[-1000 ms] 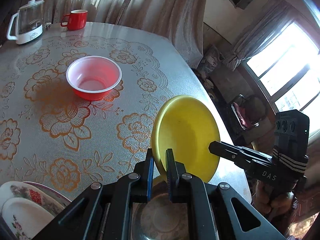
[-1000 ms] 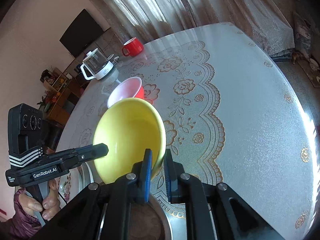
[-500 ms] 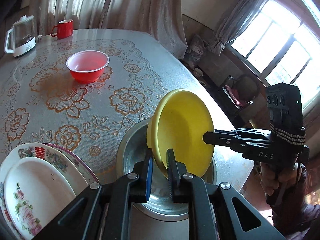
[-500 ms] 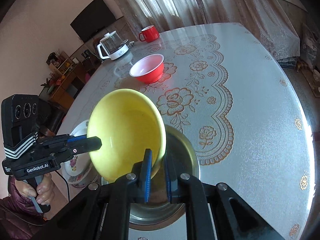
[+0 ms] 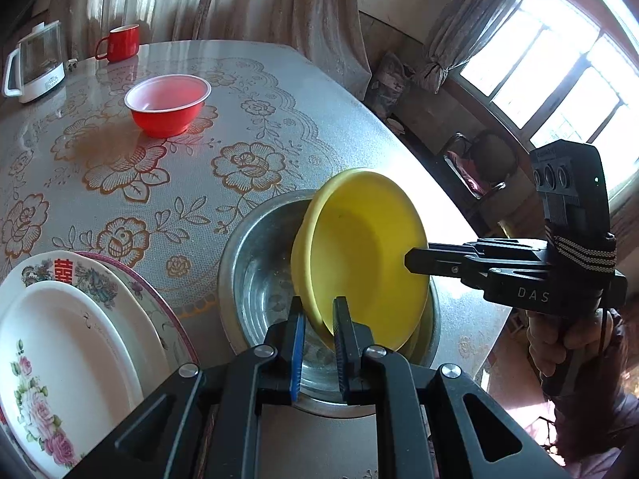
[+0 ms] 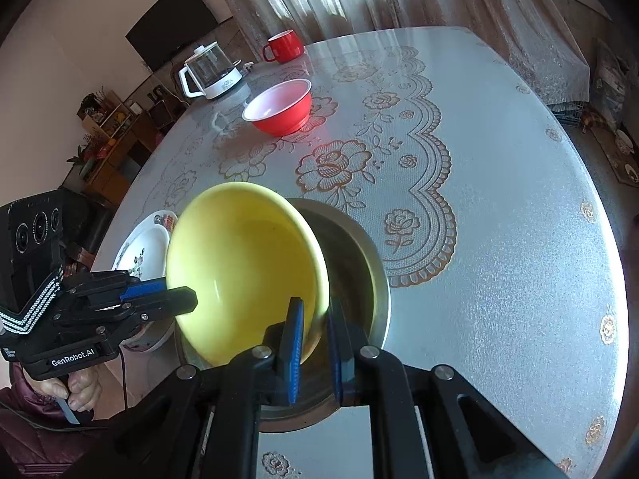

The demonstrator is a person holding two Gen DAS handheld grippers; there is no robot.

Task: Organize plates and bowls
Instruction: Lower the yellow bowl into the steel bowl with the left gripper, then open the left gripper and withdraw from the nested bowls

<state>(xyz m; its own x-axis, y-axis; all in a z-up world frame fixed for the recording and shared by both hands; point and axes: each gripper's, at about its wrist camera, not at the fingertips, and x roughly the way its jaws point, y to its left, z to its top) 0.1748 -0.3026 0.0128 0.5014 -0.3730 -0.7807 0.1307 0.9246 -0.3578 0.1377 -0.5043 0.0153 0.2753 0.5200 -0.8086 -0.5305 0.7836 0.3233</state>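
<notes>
Here both claws, left (image 5: 318, 315) and right (image 6: 315, 315), pinch one yellow bowl (image 5: 367, 255) tilted above one metal basin (image 5: 255, 263); one red bowl (image 5: 167, 103) sits well beyond. Two plates (image 5: 68, 343) show fully only leftward in the left view.

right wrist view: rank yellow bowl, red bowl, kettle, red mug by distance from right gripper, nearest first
1. Yellow bowl: rim between the right gripper fingers.
2. Red bowl: mid-table, ahead.
3. Kettle: behind it, left.
4. Red mug: far edge.
</notes>
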